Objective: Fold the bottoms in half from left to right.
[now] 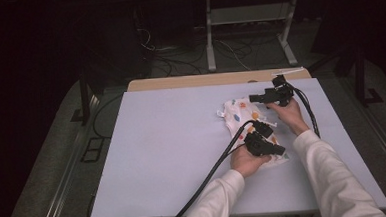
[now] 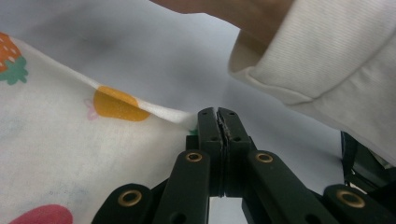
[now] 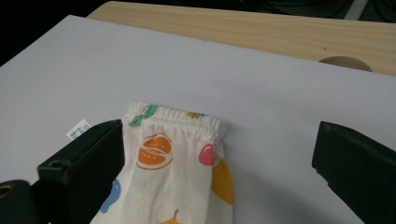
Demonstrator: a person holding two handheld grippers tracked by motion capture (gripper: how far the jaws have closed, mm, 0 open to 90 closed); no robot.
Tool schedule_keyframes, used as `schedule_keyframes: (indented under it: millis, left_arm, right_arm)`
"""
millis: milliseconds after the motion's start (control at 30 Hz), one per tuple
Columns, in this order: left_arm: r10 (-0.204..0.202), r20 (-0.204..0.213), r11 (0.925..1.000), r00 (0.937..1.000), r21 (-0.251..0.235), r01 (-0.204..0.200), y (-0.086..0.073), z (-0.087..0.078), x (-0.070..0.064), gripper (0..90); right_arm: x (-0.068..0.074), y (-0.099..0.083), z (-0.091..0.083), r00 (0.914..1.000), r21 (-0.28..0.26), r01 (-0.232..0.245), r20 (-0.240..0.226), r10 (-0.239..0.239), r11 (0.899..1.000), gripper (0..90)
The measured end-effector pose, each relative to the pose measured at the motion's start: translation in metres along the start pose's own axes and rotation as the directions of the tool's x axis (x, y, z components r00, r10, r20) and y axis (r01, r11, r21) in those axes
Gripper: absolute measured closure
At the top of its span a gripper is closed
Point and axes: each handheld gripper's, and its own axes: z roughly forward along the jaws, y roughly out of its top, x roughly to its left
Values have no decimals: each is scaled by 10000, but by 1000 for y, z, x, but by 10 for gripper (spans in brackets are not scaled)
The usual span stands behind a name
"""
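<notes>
Right of centre in the high view, the cloth is lying flat on the table. The left gripper is pinching its near edge with jaws fully together, likely to fold it. The right gripper is hovering wide apart over the waistband, gripping nothing.

Both forearms enter from the bottom edge of the high view, in white sleeves, angled up toward the right-centre. Left hand holds the left gripper low and near the body, pointing right; in the left gripper view its jaws are pressed fully together with a fold of cloth pinched at the tips. Right hand sits farther forward, holding the right gripper pointing left, jaws spread wide apart in the right gripper view.
</notes>
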Motion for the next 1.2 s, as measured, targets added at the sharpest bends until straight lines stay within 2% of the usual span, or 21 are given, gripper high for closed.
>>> schedule_keyframes:
  millis: [100, 267, 633, 800, 900, 967, 1200]
  left_arm:
    - [15, -18, 10000, 10000, 7, -15, 0, 2, 0, 882]
    - [-231, -30, 9997, 9997, 66, 231, 0, 4, 3, 882]
    - [-467, 27, 9982, 9989, 374, 466, 4, 11, 2, 861]
    - [-330, 48, 9985, 9994, 428, 328, 4, 9, -1, 698]
    - [-237, 3, 9993, 9997, 283, 236, 3, 5, -3, 585]
    - [-94, 113, 9999, 9999, 107, 93, 2, 0, -4, 509]
    - [242, -197, 9994, 9995, -239, -247, 2, -18, -6, 271]
  right_arm:
    - [1, 1, -2, 10000, 7, 35, 77, -35, 10000, 0]
    - [0, 1, -6, 9999, -64, 9, 102, -8, 10000, 0]
    - [-2, -2, -14, 9997, -125, -117, 230, 120, 9999, 0]
    - [-1, -3, -17, 9995, -153, -127, 276, 131, 9998, 0]
    - [0, -4, -18, 9995, -171, -147, 287, 152, 9997, 0]
    - [1, -4, -18, 9994, -132, -129, 308, 133, 9998, 0]
    - [6, -4, -20, 9992, -193, -1, 397, 8, 9998, 0]
